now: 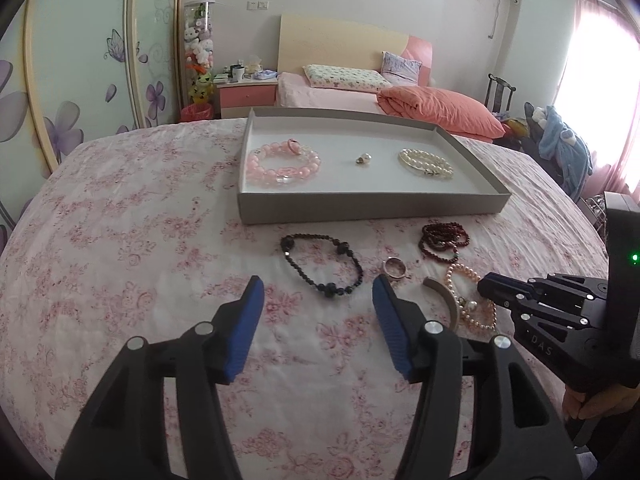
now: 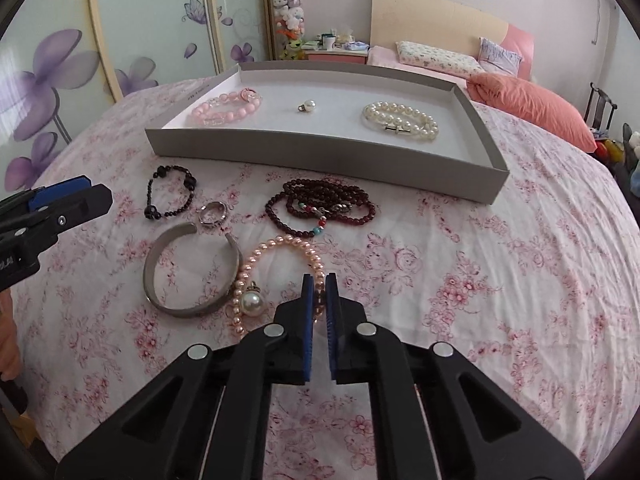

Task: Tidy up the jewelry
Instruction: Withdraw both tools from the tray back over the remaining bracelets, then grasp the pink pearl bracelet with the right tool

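Peach pearl bracelet [image 2: 276, 258] pinched by right gripper [image 2: 319, 284] — left gripper [image 1: 318, 292] agape, empty

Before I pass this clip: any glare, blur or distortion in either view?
Left wrist view: the window is blown out white, and fisheye bends the tray. Right wrist view: evenly lit and sharp, with the tray rim bowed and dark corners.

Three pieces in tray [image 2: 320, 152]; bracelets [image 2: 171, 196], ring [image 2: 213, 213], bangle [image 2: 192, 270] on cloth [image 2: 500, 280] before it
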The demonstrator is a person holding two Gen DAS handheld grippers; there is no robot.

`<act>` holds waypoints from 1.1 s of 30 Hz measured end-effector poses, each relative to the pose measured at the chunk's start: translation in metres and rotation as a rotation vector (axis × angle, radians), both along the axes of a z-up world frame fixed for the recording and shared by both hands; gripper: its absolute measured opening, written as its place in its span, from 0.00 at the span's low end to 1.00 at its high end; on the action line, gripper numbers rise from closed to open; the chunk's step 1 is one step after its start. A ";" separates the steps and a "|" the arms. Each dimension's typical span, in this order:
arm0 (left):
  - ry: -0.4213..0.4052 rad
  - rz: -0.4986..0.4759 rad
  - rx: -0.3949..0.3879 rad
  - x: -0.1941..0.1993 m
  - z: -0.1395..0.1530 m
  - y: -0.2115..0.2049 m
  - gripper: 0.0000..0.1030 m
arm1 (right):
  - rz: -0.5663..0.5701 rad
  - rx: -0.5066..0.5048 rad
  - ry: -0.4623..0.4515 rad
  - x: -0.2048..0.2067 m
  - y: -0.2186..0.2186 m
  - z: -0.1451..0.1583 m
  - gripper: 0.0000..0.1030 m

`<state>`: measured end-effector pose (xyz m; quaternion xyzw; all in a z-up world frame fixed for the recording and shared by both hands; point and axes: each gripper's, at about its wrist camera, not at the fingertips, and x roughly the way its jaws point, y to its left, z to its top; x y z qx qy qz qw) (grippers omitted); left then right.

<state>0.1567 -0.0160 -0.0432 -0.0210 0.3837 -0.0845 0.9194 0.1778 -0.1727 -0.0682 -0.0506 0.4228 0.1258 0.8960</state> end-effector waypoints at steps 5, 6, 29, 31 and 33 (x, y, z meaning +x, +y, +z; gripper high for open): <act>0.014 -0.035 0.001 -0.001 -0.004 -0.014 0.63 | -0.095 -0.007 -0.001 0.005 -0.020 0.000 0.06; 0.018 -0.043 0.002 -0.001 -0.005 -0.017 0.63 | -0.113 -0.005 -0.001 0.006 -0.025 0.000 0.06; 0.130 -0.068 0.105 0.018 -0.040 -0.085 0.74 | -0.159 0.063 0.016 0.009 -0.046 0.000 0.07; 0.132 -0.059 0.111 0.020 -0.041 -0.089 0.75 | -0.159 0.066 0.017 0.009 -0.046 0.000 0.07; 0.135 -0.045 0.117 0.022 -0.041 -0.091 0.75 | -0.158 0.069 0.017 0.009 -0.047 0.000 0.07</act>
